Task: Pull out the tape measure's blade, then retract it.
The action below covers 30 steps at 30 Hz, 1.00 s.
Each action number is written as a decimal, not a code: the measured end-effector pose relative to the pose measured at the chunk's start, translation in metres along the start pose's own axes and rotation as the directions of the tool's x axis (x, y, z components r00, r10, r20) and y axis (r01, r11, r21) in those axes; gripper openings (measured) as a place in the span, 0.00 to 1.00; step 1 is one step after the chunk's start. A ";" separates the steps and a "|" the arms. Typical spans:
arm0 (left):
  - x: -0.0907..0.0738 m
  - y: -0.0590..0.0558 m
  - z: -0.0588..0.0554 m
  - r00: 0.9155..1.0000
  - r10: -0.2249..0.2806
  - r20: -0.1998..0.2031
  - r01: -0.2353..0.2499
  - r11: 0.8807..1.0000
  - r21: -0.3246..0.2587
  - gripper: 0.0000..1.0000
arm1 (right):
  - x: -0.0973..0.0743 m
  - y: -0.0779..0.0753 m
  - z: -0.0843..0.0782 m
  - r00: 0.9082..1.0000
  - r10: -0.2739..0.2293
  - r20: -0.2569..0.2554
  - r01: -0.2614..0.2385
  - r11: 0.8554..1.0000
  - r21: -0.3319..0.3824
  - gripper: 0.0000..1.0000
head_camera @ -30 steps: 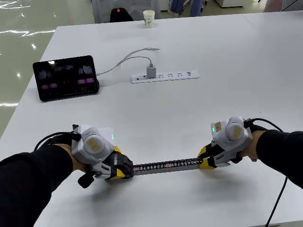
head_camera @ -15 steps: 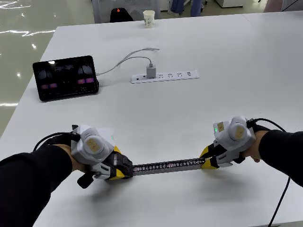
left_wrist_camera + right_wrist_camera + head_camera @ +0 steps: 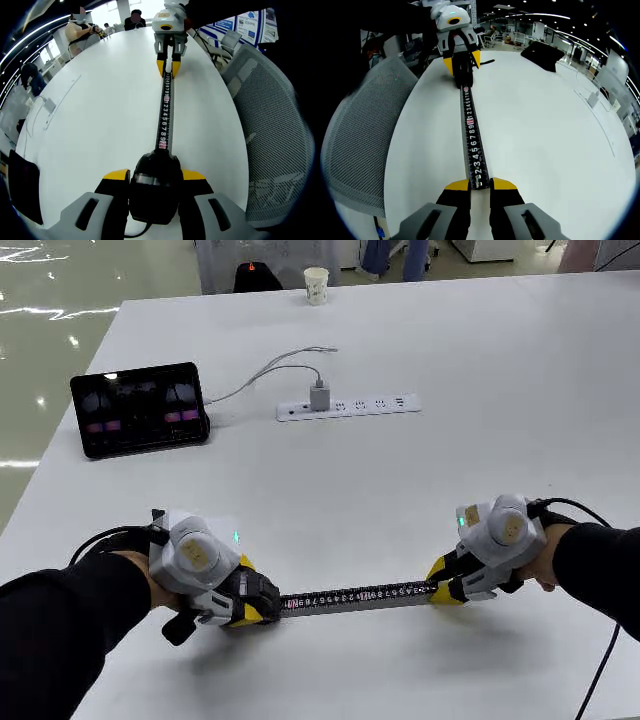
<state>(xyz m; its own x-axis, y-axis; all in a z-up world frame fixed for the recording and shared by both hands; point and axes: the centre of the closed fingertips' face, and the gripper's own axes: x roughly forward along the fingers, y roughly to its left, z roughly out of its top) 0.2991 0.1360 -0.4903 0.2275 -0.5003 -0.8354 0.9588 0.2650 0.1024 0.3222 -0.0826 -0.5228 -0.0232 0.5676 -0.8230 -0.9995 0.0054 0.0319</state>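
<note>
Your left claw point(image 3: 155, 176) is clamped around the tape case point(image 3: 154, 196), at 7 o'clock on the bench point(image 3: 400, 470). Your right claw point(image 3: 480, 185) is pinched together on the tip of the blade point(image 3: 355, 596), which stretches from the tape case toward 3 o'clock.

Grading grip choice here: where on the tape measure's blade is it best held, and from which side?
Probably its free end, approached end-on along the blade: the strip is thin and runs straight out of the case, which the left gripper clamps, so a pull stays in line. The right gripper holds it just so.
</note>
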 end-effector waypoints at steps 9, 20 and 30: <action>0.000 0.000 0.001 1.000 -0.001 0.002 0.001 1.000 0.002 0.32 | -0.002 0.000 -0.004 1.000 -0.003 -0.006 0.003 1.000 0.007 0.10; -0.001 -0.001 0.001 1.000 0.000 0.002 0.000 1.000 0.002 0.32 | -0.006 0.001 -0.008 1.000 -0.006 -0.006 0.006 1.000 0.009 0.10; 0.000 -0.001 0.000 1.000 0.000 0.002 0.000 1.000 0.002 0.32 | -0.009 0.001 -0.012 1.000 -0.009 -0.006 0.009 1.000 0.017 0.10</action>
<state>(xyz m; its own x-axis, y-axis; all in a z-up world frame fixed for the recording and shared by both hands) 0.2983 0.1359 -0.4901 0.2279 -0.5015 -0.8346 0.9591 0.2636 0.1035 0.3215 -0.0977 -0.5226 -0.0145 0.5627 -0.8265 -0.9991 0.0249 0.0344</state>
